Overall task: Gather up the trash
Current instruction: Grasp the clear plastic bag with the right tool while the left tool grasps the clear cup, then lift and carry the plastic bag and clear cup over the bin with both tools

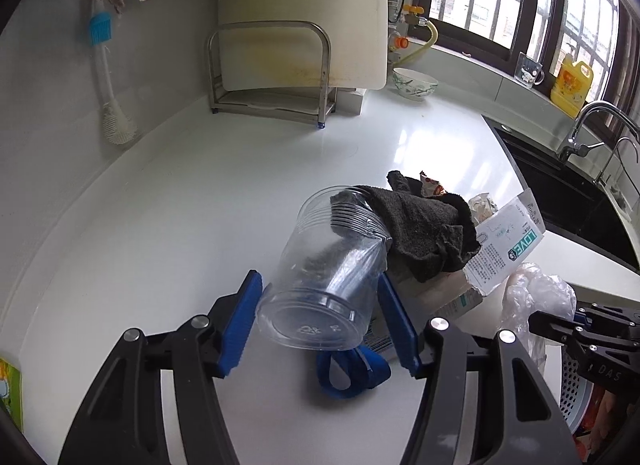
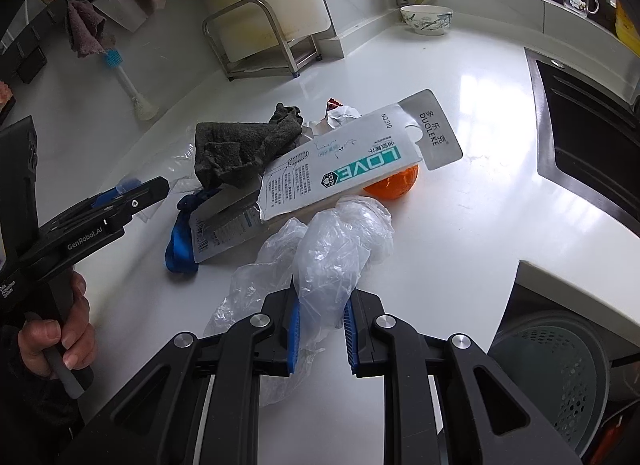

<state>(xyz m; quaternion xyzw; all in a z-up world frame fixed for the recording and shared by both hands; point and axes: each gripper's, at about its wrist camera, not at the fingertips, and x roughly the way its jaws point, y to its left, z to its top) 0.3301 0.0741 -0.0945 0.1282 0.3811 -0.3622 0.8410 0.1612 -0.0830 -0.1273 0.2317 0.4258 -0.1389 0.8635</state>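
Observation:
My left gripper (image 1: 320, 313) is shut on a clear plastic jar (image 1: 328, 269), held tilted above the white counter, its mouth against a dark grey rag (image 1: 424, 229). My right gripper (image 2: 320, 333) is shut on a crumpled clear plastic bag (image 2: 332, 249), also seen in the left wrist view (image 1: 536, 297). The trash pile holds the rag (image 2: 240, 149), a white "LOVE" package card (image 2: 352, 161), a second card (image 2: 224, 229), a blue strap (image 2: 180, 249), an orange peel (image 2: 394, 185) and a crumpled wrapper (image 2: 340, 111).
A grey perforated bin (image 2: 560, 381) stands below the counter edge at the right. A black sink (image 2: 592, 133) lies at the right. A metal rack with a cutting board (image 2: 260, 33), a bowl (image 2: 426, 19) and a brush (image 2: 128, 81) stand at the back.

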